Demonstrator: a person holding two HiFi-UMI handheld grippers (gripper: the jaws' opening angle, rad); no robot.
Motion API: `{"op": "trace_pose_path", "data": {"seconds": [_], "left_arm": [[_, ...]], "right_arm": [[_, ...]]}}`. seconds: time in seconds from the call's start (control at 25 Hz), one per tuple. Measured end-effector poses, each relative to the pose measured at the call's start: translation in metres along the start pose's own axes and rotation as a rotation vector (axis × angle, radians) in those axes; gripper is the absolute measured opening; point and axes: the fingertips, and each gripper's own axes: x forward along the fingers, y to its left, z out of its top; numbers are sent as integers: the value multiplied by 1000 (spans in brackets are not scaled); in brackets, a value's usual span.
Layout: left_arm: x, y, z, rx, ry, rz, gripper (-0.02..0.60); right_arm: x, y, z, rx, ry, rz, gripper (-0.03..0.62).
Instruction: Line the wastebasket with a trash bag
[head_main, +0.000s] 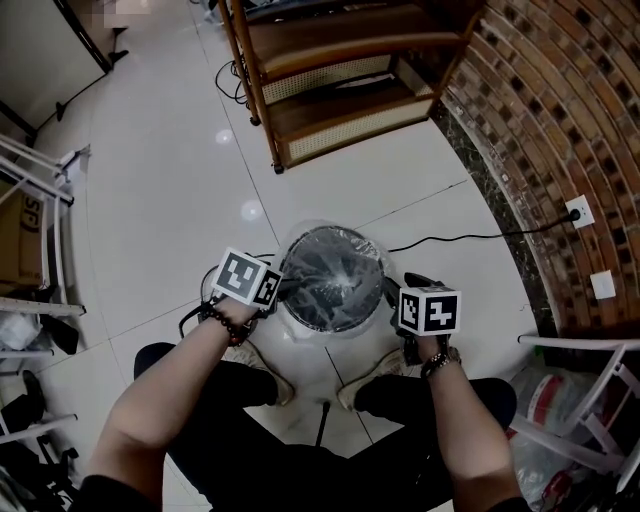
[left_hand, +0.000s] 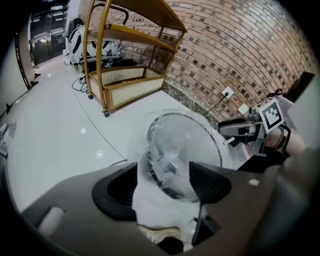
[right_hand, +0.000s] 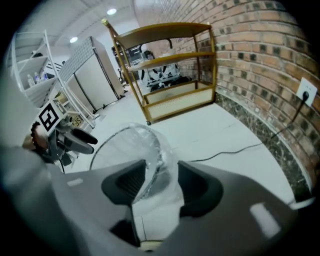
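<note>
Straddling rim: left gripper (left_hand: 162, 187) and right gripper (right_hand: 160, 187) both have their jaws spread, nothing clamped.
Between jaws: each gap holds a stretch of the wastebasket (head_main: 334, 230) rim plus clear film; pads don't look to be pressing it.
Trash bag (head_main: 335, 272): clear, sunk inside the basket, mouth folded over the rim, skirt hanging down the outside wall.
Basket spot: upright on the tiled floor (head_main: 170, 180), between the person's shoes (head_main: 268, 362), which likely steady it.
Why this hold: grippers sit on opposite sides, angled down, probably to tug the cuff evenly.
Progress: looks nearly done; cuff seems on all round.
Risk: thin film could slip or tear.
Background: wooden shelf (head_main: 330, 90), brick wall (head_main: 560, 120), well apart.
</note>
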Motion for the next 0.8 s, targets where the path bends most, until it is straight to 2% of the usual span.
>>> {"op": "trace_pose_path", "data": {"seconds": [0.36, 0.52, 0.6, 0.8], "left_arm": [[20, -18, -31, -69, 49, -63, 327], [28, -20, -36, -77, 64, -75, 324], [30, -20, -40, -80, 71, -77, 319], [31, -19, -40, -67, 69, -61, 318]], "right_arm": [[19, 31, -59, 138, 98, 75, 204], [30, 37, -67, 184, 103, 102, 196], [34, 40, -66, 211, 94, 117, 154], [37, 39, -63, 219, 85, 92, 140]]}}
